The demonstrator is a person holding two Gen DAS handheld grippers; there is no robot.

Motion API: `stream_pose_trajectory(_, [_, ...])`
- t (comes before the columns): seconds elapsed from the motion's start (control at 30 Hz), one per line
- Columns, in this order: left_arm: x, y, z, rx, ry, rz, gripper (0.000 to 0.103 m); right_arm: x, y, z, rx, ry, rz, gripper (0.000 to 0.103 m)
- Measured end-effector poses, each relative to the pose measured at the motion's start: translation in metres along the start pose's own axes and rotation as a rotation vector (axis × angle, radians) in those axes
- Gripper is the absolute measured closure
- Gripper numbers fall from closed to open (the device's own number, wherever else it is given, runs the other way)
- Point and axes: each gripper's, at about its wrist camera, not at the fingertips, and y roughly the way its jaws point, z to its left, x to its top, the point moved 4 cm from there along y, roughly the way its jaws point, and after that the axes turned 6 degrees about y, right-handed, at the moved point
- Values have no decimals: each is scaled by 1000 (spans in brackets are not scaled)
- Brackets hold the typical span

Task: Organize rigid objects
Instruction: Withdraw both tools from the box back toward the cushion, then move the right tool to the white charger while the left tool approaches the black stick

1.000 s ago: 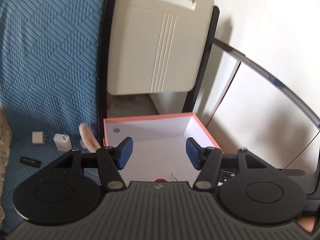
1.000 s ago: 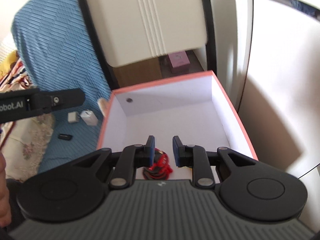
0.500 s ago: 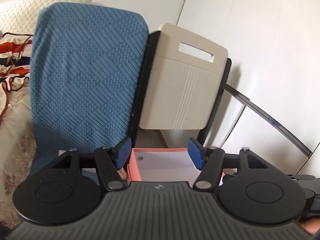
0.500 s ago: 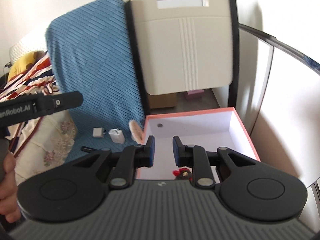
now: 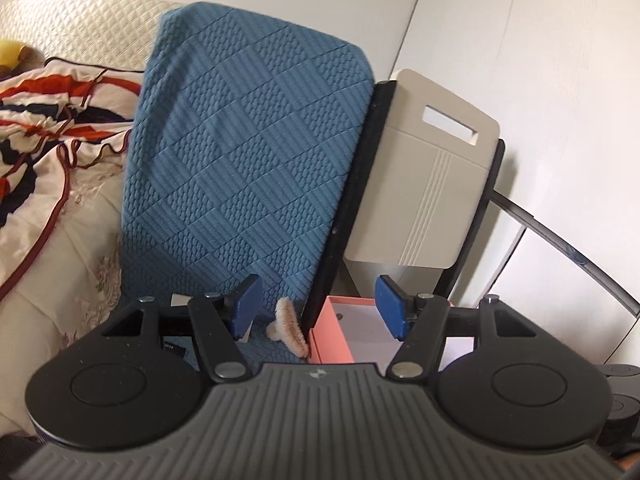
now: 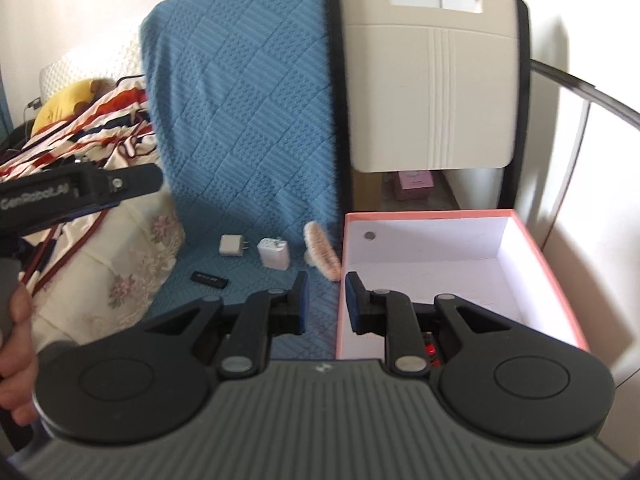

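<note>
A pink box [image 6: 460, 264] with a white inside stands right of the blue blanket [image 6: 248, 120]. A red item [image 6: 430, 349] lies in its near corner, mostly hidden. On the blanket lie two white chargers [image 6: 231, 245] [image 6: 273, 254], a black stick [image 6: 209, 279] and a pink fuzzy hair claw [image 6: 322, 255] against the box. My right gripper [image 6: 325, 300] is open a little and empty above the box's left wall. My left gripper [image 5: 318, 306] is open wide and empty, above the hair claw [image 5: 289, 330] and the box [image 5: 340, 334]; it shows in the right wrist view [image 6: 80, 190].
A beige chair back [image 6: 432, 80] with a black frame stands behind the box. A cream cushion [image 6: 120, 264], a striped quilt [image 6: 80, 128] and a yellow toy [image 6: 64, 104] lie at the left. White walls and a dark curved rail [image 5: 560, 248] are at the right.
Both grippers have pulled back and up out of the box and shifted left. The red item stayed in the box. The right jaws have opened slightly.
</note>
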Motion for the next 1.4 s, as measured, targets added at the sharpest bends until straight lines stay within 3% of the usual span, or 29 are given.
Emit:
stream_pose_trajectory(0.3, [-47, 6, 53, 58, -15, 58, 35, -33, 31, 29, 19, -40, 43, 79])
stream_pose_trajectory(0.53, [-74, 4, 62, 100, 25, 38, 35, -58, 56, 30, 7, -35, 69, 79])
stream_pose_trajectory(0.73, [-94, 14, 74, 89, -48, 71, 35, -78, 68, 31, 10, -17, 104, 79])
stream_pose_trajectory(0.83, [-103, 28, 81, 69, -131, 101, 35, -80, 71, 34, 24, -16, 100, 79])
stream_pose_trajectory(0.97, [-107, 41, 78, 112, -57, 108, 35, -76, 82, 33, 12, 3, 110, 79])
stream_pose_trajectory(1.4, [-105, 96, 106, 89, -105, 179, 35, -60, 133, 28, 58, -11, 77, 79])
